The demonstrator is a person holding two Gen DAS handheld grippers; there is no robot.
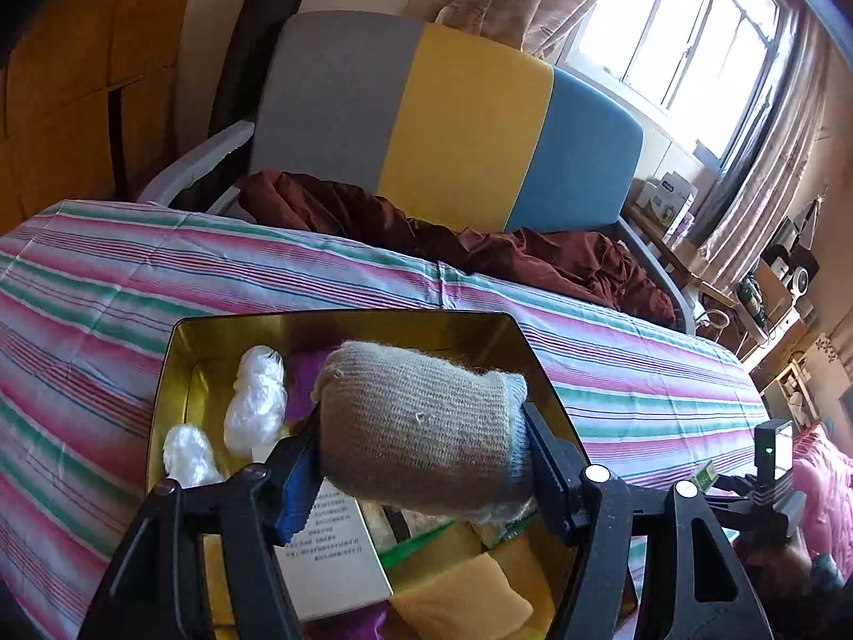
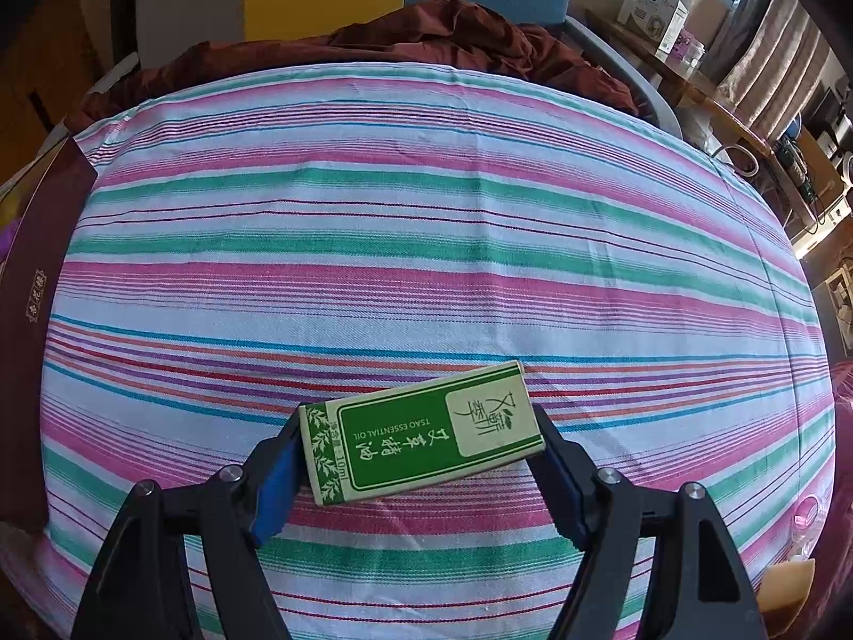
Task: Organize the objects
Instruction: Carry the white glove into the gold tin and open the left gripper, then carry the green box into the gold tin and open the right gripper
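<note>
The left tool [image 1: 421, 472] is built of matte black plastic: two broad angled arms with triangular cut-outs, each linked to a finger by a pivot capped with a round silver screw head. Its left finger carries a blue pad [image 1: 295, 501] with a ribbed, toothed face; the right finger looks black with a thin blue edge. The right tool [image 2: 421, 472] has the same build: black arms with cut-outs, silver screw heads at the pivots, a ribbed blue pad [image 2: 277, 485] on the left finger and a dark blue strip along the right finger.
</note>
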